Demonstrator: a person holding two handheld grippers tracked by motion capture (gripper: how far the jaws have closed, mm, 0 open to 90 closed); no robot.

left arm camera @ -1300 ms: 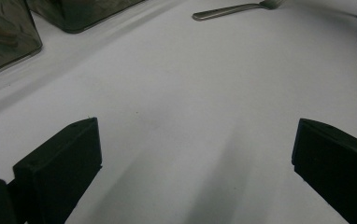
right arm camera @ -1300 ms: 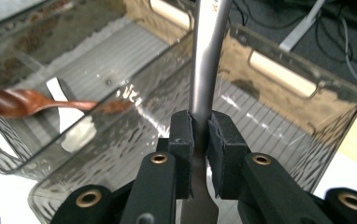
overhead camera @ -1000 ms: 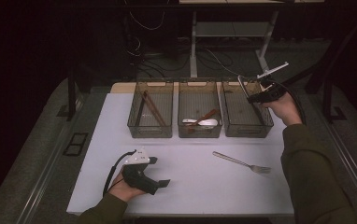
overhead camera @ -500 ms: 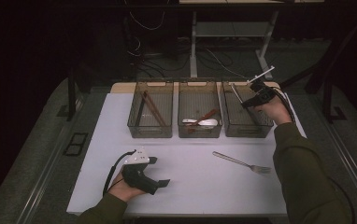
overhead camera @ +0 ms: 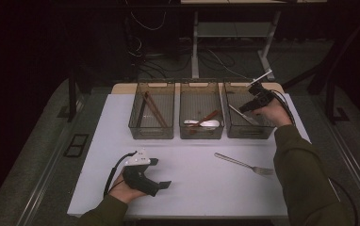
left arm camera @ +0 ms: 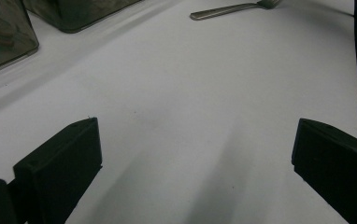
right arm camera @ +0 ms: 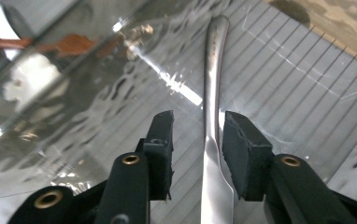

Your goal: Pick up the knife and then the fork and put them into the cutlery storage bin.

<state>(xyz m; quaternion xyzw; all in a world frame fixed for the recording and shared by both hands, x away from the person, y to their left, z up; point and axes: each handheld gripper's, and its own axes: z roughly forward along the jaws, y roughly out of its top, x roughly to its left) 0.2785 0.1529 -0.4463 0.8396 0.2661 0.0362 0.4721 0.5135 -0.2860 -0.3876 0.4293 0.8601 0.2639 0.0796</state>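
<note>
- We are looking down from the high view at a white table (overhead camera: pixel 192 188) carrying three clear bins in a row along its far side.
- We are holding the right gripper (overhead camera: pixel 249 104) over the right bin (overhead camera: pixel 244 132), tilted down into it; from here its jaws are too small to read.
- The right gripper view is giving us what the high view cannot: a metal utensil handle (right arm camera: pixel 214 93) is running between the two black jaws, with a gap showing on each side, so the pads are not pressing it. The jaws have just been opening, and the utensil is lying released on the ribbed floor of that bin.
- That same view is also catching, through the bin's wall, a brown piece and a white one in the neighbouring bin.
- The high view is placing those in the middle bin (overhead camera: pixel 201 134), and brown sticks in the left bin (overhead camera: pixel 151 134).
- We are resting the left gripper (overhead camera: pixel 161 176) on the near left of the table.
- The left gripper view is showing its jaws spread wide over bare table, grasping nothing.
- A fork (overhead camera: pixel 246 165) is lying loose on the table near the right sleeve; the left gripper view is showing it (left arm camera: pixel 232 8) at the far edge.
</note>
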